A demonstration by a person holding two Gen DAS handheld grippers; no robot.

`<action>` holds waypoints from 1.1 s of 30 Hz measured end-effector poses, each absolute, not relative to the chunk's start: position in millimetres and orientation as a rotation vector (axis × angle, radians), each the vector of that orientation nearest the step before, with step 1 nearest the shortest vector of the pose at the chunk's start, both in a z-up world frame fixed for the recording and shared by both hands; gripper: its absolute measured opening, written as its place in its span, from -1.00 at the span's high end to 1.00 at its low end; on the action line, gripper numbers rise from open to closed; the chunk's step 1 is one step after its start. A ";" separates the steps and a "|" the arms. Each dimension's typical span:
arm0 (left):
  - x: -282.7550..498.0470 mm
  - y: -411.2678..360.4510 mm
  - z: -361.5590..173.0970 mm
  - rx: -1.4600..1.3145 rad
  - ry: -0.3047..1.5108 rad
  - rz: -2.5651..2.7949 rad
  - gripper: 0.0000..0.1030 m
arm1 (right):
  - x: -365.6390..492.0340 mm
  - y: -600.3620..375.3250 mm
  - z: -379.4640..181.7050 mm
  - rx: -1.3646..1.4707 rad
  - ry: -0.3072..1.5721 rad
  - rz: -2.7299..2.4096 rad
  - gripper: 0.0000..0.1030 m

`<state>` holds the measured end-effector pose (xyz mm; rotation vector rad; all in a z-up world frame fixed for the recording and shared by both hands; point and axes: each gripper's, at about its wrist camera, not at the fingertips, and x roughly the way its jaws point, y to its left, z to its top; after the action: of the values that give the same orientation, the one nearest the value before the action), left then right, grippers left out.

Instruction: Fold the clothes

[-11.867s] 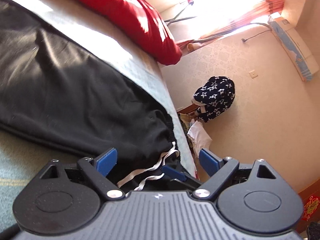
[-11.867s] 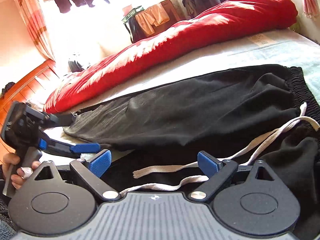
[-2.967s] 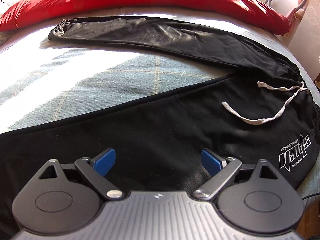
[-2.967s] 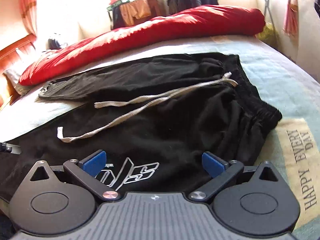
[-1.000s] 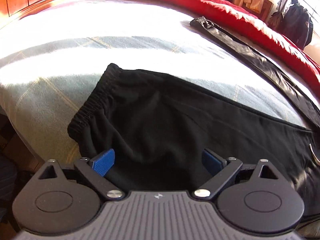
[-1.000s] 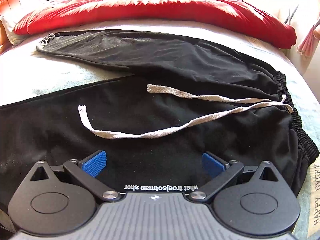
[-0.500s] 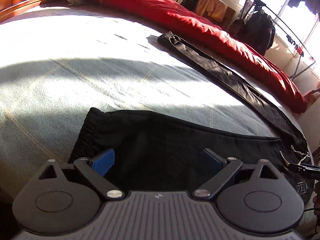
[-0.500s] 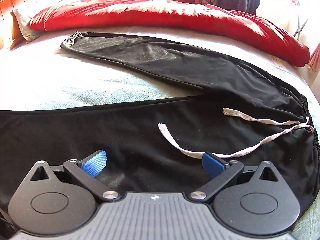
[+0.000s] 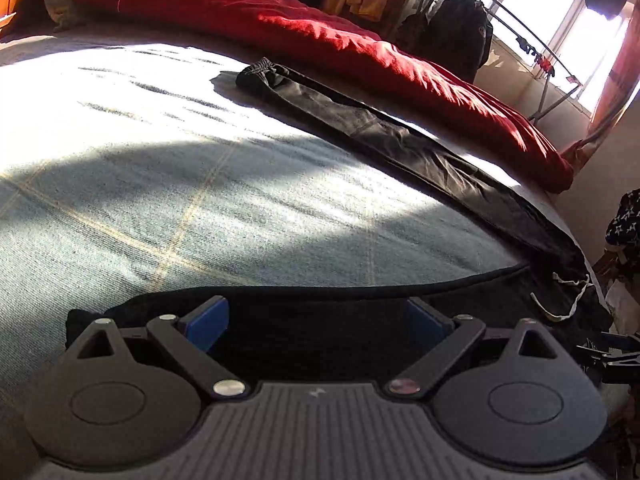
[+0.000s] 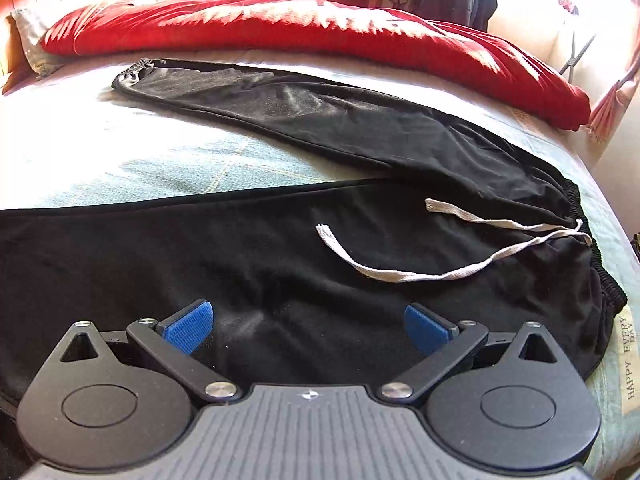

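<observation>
Two grippers, both with jaws spread wide and nothing held between the blue pads. The left gripper [image 9: 318, 322] hovers low over the near leg of the black trousers [image 10: 280, 264], by its cuff at 9 o'clock on the bed [image 9: 168, 184]. The right gripper [image 10: 308, 326] hangs above the thigh, the white drawstring [image 10: 400, 276] at 1 o'clock, waistband at 3 o'clock

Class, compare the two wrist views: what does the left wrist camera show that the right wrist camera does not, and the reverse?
Left wrist only: the window and the near leg's cuff.

Right wrist only: the full white drawstring, the elastic waistband and a "HAPPY EVERY DAY" label.

Both: black trousers, red quilt, and an open gripper, left, right.
</observation>
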<state>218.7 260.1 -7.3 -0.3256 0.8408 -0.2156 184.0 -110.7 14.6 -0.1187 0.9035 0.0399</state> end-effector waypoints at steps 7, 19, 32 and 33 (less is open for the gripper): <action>240.9 220.8 -32.1 -0.265 0.968 -0.338 -0.84 | 179.0 -114.5 4.1 -0.086 0.942 -0.015 -1.00; 260.2 216.9 -26.2 -0.216 0.970 -0.382 -0.84 | 159.6 -124.6 11.8 -0.075 0.970 -0.149 -1.00; 252.5 209.5 -28.7 -0.196 0.948 -0.342 -0.84 | 161.8 -137.6 31.6 -0.152 0.934 -0.150 -1.00; 250.1 209.7 -27.2 -0.194 0.945 -0.334 -0.84 | 164.4 -138.7 31.3 -0.158 0.931 -0.143 -1.00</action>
<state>250.1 209.7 -27.2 -0.1939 0.9449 -0.3341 164.4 -138.7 31.3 -0.1577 0.9312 -0.1428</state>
